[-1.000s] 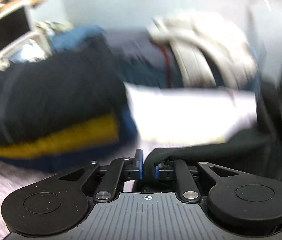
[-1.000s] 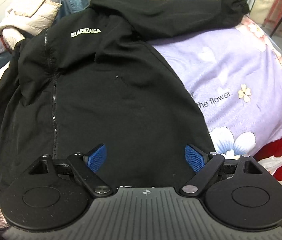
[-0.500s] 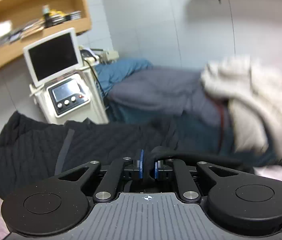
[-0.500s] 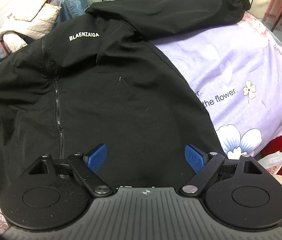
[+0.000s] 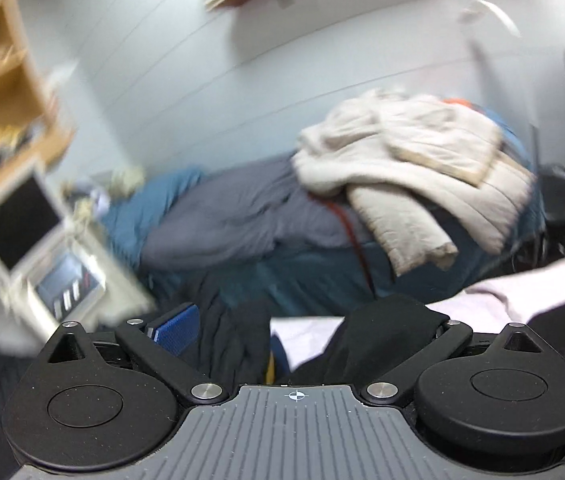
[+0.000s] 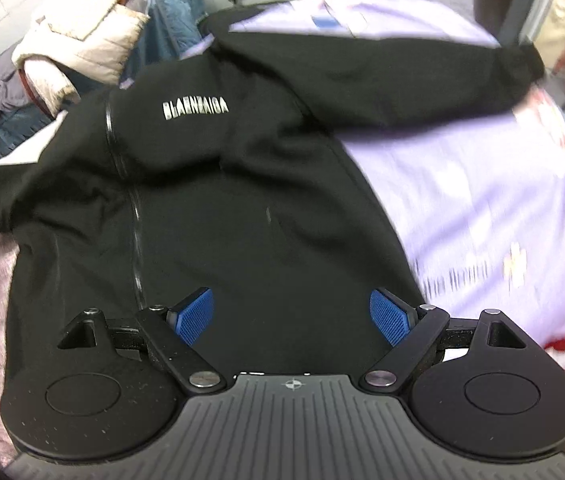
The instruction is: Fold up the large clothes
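Clearly the black jacket [image 6: 242, 208], spread front-up on the lilac bedsheet [image 6: 482, 200], is soft, light and floppy, best pinched at hem or sleeve cuff; the right gripper [image 6: 292, 314] hovers wide and empty, while the left gripper [image 5: 294, 332] is opening, black cloth draped over one finger.

Your left claw [image 5: 282, 328] and right claw [image 6: 293, 312] match: black linkage arms on silver pivot screws, two round black housings each, a ribbed grey body bearing a small white crosshair mark. Your pads [image 6: 192, 314] are blue and cross-hatched. Light dust specks the right housings.
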Tool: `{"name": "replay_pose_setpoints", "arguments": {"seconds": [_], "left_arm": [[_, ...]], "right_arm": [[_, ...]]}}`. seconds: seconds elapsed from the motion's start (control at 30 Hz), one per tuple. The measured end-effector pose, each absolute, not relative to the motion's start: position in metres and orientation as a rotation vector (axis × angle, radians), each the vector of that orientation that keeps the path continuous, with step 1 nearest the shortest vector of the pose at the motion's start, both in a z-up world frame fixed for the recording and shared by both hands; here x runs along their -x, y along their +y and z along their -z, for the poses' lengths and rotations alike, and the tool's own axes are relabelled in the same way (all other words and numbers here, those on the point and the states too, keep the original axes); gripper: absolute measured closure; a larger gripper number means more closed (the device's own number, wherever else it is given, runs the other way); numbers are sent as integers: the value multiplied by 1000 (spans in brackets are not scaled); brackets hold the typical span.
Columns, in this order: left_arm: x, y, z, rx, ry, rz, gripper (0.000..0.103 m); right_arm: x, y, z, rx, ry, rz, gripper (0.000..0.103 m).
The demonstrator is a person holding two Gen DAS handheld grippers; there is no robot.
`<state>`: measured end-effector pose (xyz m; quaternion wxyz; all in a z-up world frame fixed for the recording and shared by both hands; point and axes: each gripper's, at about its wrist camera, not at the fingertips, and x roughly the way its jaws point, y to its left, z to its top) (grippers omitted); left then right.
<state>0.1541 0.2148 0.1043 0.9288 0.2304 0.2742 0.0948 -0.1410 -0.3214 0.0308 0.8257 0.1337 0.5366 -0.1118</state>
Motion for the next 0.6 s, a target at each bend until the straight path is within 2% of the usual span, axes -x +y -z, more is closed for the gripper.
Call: {"name": "replay_pose_setpoints", "arguments": {"seconds": [0.13, 0.23, 0.3, 0.47, 0.6], "left_arm": [[-176, 218, -107, -616, 551, -333, 0], [-201, 247, -95, -702, 719, -409, 0], [-205, 268, -84, -695, 837, -390, 0], [-168, 292, -60, -703, 1024, -293, 0], [-132, 297, -65, -610, 1147, -194, 0]], "right_arm": [[84, -328, -69, -229, 1118, 185, 16], [51, -329, -96, -169, 1104, 145, 14], [33, -329, -105, -113, 1124, 114, 9], [-14, -327, -89, 140, 1225, 80, 7], [-52, -334, -53, 205, 1248, 4, 9]]}}
